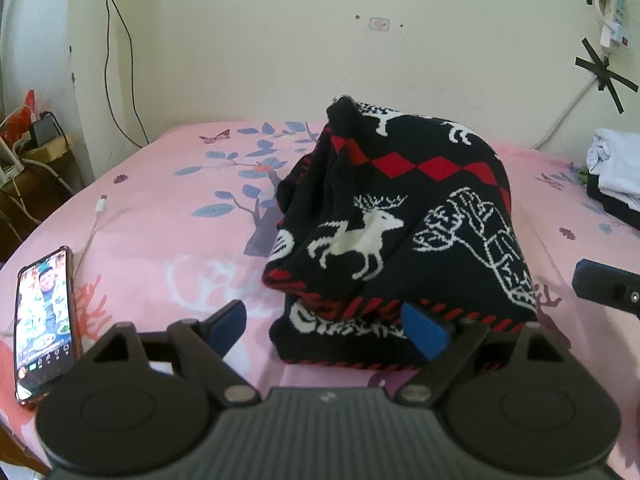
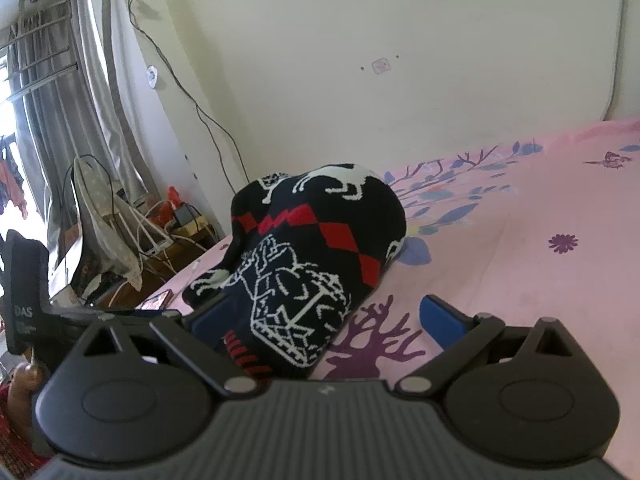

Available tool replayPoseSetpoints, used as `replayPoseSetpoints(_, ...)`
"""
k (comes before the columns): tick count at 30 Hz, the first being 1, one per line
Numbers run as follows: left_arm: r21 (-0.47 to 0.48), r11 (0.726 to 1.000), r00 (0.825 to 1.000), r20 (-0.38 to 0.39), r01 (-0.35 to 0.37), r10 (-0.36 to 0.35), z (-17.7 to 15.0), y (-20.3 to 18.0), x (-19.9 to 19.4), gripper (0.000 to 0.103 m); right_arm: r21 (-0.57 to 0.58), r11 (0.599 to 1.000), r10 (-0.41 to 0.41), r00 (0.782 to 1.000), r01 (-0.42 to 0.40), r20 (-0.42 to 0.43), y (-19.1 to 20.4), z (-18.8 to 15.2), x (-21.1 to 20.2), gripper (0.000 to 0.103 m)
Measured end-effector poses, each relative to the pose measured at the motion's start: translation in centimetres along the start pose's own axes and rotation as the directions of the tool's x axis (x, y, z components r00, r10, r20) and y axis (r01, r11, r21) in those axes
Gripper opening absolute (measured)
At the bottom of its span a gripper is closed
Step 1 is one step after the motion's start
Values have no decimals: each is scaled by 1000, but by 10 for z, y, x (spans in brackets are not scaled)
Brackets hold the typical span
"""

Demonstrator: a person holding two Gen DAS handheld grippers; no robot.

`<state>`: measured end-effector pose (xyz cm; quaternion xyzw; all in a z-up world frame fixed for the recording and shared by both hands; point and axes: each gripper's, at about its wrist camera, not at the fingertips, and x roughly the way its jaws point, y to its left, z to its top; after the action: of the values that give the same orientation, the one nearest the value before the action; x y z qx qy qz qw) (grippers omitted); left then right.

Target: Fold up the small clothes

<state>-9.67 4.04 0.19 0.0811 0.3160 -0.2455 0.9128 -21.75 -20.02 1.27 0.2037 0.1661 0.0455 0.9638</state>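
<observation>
A black knitted sweater [image 1: 400, 208] with white reindeer and red diamonds lies in a bulky heap on the pink flowered bed sheet [image 1: 160, 208]. My left gripper [image 1: 326, 330] is open at its near hem. The right blue fingertip [image 1: 424, 332] is against the hem and the left fingertip [image 1: 228, 326] stands clear over the sheet. In the right wrist view the sweater [image 2: 312, 248] sits between the open fingers of my right gripper [image 2: 326, 320]. Its left fingertip [image 2: 208, 316] is beside the cloth and its right fingertip [image 2: 444, 324] is over the bare sheet [image 2: 520, 260]. Neither gripper pinches any cloth.
A lit phone [image 1: 44, 320] and a white charging cable [image 1: 96, 216] lie on the sheet to the left. A pile of white and dark clothes [image 1: 612, 172] sits at the far right. Beside the bed stand an ironing board [image 2: 104, 220], cables and curtains [image 2: 80, 80].
</observation>
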Motion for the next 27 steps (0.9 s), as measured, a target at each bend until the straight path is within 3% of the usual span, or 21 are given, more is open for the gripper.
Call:
replayPoseSetpoints(3,-1,1000,1000,4,8,-8,2,2,-1,91,9,1000,8,1000,-8,-6,-1,1,1,95)
replayPoseSetpoints(6,-7,999,997,56,52,-52,17,13,-10,103,55,998,44,998,-42,-43,-9,6,7,95)
replayPoseSetpoints(11,-12,987,984,82,159,-158,56,36,-2,103,136,989,69,995,-59,-72,-22,27,29,95)
replayPoseSetpoints(14,-48,973,974,11,226,-226,70,47,30,103,141,987,84,993,-72,-84,-18,40,45,97)
replayPoseSetpoints(17,-92,966,967,-66,240,-246,74,53,62,103,105,992,83,988,-69,-133,-8,47,68,97)
replayPoseSetpoints(19,-117,954,953,-92,277,-289,67,55,75,103,79,995,73,981,-60,-182,-3,48,85,97)
replayPoseSetpoints(21,-191,911,913,-118,365,-390,56,60,88,102,88,995,62,969,-42,-240,-3,44,107,96)
replayPoseSetpoints(23,-192,899,908,-71,394,-413,50,59,87,88,105,993,84,966,-60,-246,-2,44,123,93)
replayPoseSetpoints(24,-198,877,886,-70,438,-458,51,59,89,57,94,994,81,961,-58,-265,2,48,132,86)
replayPoseSetpoints(26,-211,875,887,-64,437,-458,60,62,91,52,96,991,114,957,-92,-266,9,63,145,79)
replayPoseSetpoints(27,-214,865,880,-46,454,-473,68,67,92,40,76,990,135,958,-119,-252,14,73,150,71)
